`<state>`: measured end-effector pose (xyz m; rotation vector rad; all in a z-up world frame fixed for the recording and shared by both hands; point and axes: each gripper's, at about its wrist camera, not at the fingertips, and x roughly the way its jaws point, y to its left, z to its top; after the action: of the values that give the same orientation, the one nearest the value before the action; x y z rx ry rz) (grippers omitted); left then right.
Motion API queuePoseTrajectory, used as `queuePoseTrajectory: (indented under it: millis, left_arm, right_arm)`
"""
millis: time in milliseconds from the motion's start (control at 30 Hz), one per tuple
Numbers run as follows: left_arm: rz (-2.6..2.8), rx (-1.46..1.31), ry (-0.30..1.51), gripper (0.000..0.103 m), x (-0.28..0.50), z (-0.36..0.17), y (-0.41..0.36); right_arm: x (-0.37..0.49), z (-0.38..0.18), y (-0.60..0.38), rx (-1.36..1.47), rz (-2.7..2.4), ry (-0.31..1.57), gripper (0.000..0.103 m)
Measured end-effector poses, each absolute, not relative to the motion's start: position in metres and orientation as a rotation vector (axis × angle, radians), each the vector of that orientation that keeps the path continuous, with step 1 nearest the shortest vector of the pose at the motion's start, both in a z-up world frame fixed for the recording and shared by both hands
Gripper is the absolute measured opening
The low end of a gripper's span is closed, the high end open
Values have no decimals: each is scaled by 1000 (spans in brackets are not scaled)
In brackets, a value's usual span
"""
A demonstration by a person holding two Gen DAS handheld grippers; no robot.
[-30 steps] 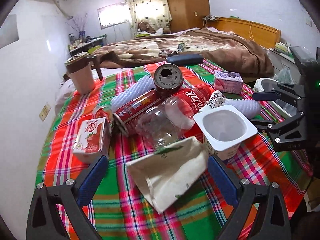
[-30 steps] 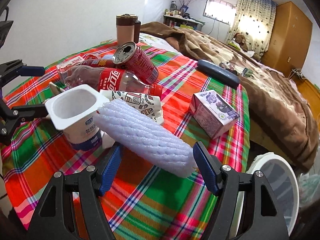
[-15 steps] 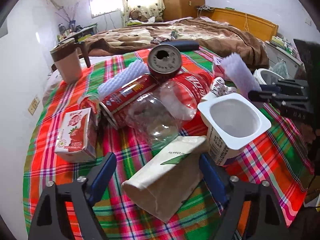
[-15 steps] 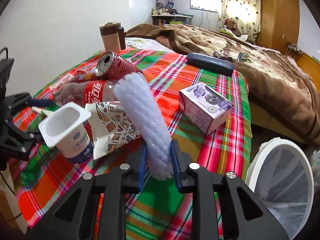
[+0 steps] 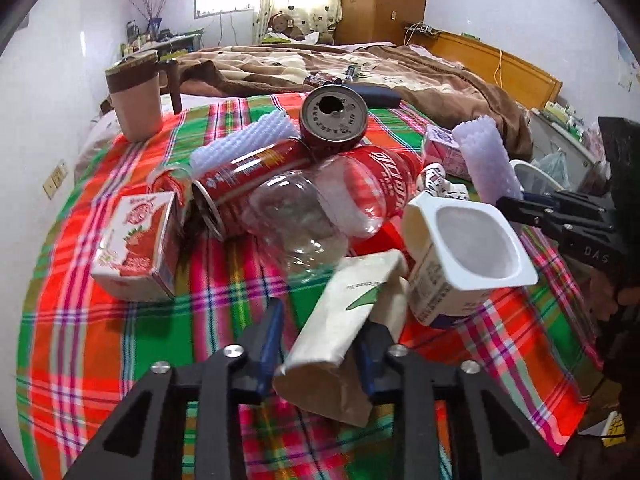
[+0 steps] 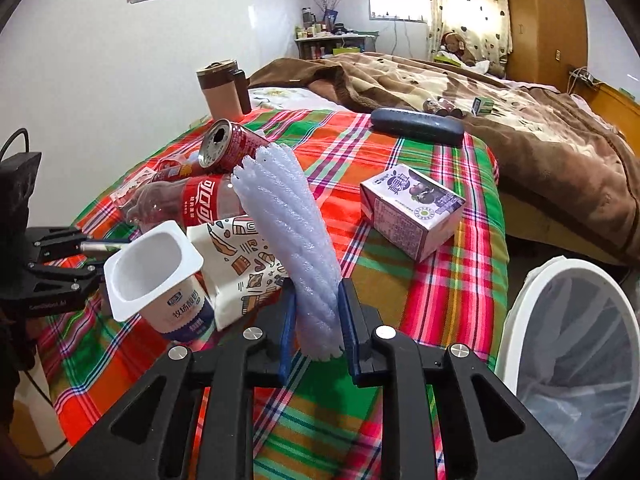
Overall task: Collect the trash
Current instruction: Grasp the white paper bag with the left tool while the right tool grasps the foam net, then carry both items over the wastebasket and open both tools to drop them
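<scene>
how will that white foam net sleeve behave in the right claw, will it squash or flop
The foam net sleeve probably squashes easily: it narrows where the right claw pinches it. It looks light and fairly springy, standing up tilted above the claw rather than drooping. Its ribbed mesh likely resists slipping.

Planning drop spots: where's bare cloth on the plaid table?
Bare plaid cloth lies between the purple carton, the dark case and the bin, and near the strawberry carton. Crowded: cans, bottle, yogurt cup.
</scene>
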<state>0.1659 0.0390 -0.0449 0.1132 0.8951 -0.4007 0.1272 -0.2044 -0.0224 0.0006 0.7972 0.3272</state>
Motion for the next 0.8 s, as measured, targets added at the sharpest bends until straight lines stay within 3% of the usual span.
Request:
queuePoseTrajectory:
  millis: [133,800]
  left_arm:
    - [-405,101,890,22,162,-45,35]
    - [-302,-8,782,19,123,-1,53]
  right_arm:
    - [125,-21,-207,13,325,796,22]
    - [110,-12,-229,143,303,757,21]
